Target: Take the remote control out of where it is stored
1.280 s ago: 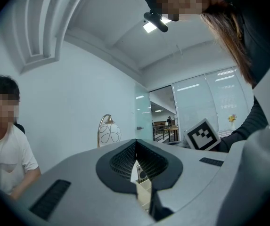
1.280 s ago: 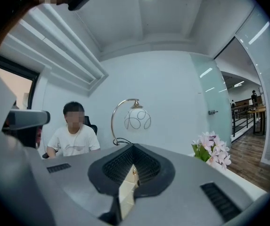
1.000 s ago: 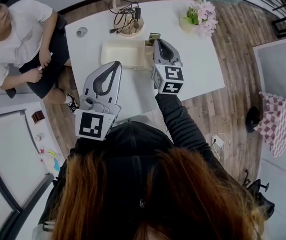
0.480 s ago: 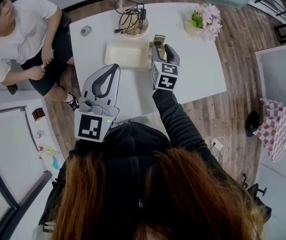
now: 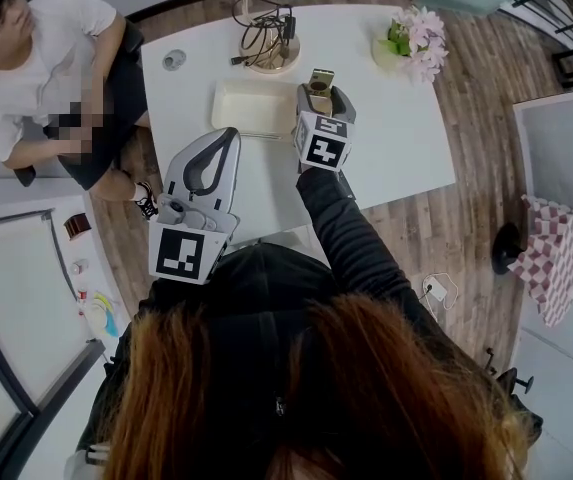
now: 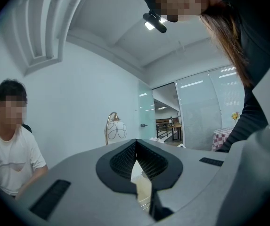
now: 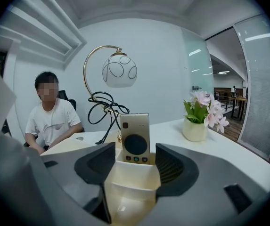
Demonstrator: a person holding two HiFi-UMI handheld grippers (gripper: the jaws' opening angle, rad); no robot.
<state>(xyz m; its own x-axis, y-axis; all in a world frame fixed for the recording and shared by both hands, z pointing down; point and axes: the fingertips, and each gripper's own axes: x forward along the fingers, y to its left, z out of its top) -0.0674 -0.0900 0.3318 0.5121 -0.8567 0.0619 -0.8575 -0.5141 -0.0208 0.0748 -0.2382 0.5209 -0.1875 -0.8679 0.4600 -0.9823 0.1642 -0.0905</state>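
Note:
The remote control is cream with a dark round pad. It stands upright in the end slot of a cream desk organiser on the white table. My right gripper hangs over that organiser with its jaws opening; they flank the slot and press on nothing. The remote stands just past its fingertips. From the head camera, the right gripper sits right at the remote. My left gripper is held up nearer my body, away from the organiser, shut and empty.
A gold lamp with a globe shade and tangled black cable stands behind the organiser. A pot of pink flowers is at the far right of the table. A person in a white shirt sits at the table's left end.
My right gripper has moved forward and slightly left to the remote's slot, and its jaws have spread from shut. The left gripper has hardly moved.

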